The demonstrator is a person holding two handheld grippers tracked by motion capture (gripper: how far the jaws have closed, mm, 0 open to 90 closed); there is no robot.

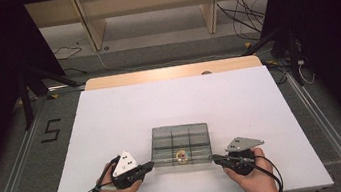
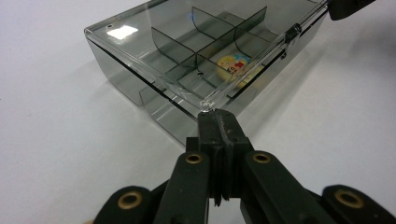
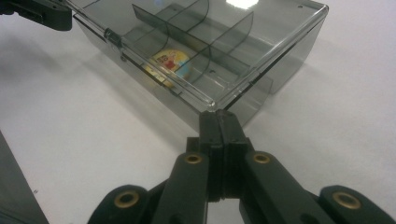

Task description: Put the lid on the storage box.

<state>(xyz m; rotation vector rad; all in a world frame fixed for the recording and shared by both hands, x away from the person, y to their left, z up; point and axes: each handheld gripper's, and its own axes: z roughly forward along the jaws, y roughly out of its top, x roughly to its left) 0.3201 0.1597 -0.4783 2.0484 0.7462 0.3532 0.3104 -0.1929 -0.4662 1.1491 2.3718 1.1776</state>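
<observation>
A smoky clear compartment box point(image 1: 180, 144) lies on the white table near the front edge, its lid down. A round colourful disc point(image 1: 182, 156) sits in a near middle compartment. My left gripper point(image 1: 149, 165) is shut and empty, its tip against the box's near left corner. My right gripper point(image 1: 213, 158) is shut and empty at the near right corner. In the left gripper view the shut jaws point(image 2: 217, 119) meet the lid corner of the box point(image 2: 140, 42), with the disc point(image 2: 233, 64) inside. In the right gripper view the shut jaws point(image 3: 218, 119) touch the other corner of the box point(image 3: 280, 37), near the disc point(image 3: 172, 63).
The white table top point(image 1: 110, 114) stretches wide around the box, with a wooden strip along its far edge. On the floor to the left is a black "5" mark point(image 1: 51, 130). Stand legs point(image 1: 26, 91) and cables point(image 1: 243, 15) lie beyond the table.
</observation>
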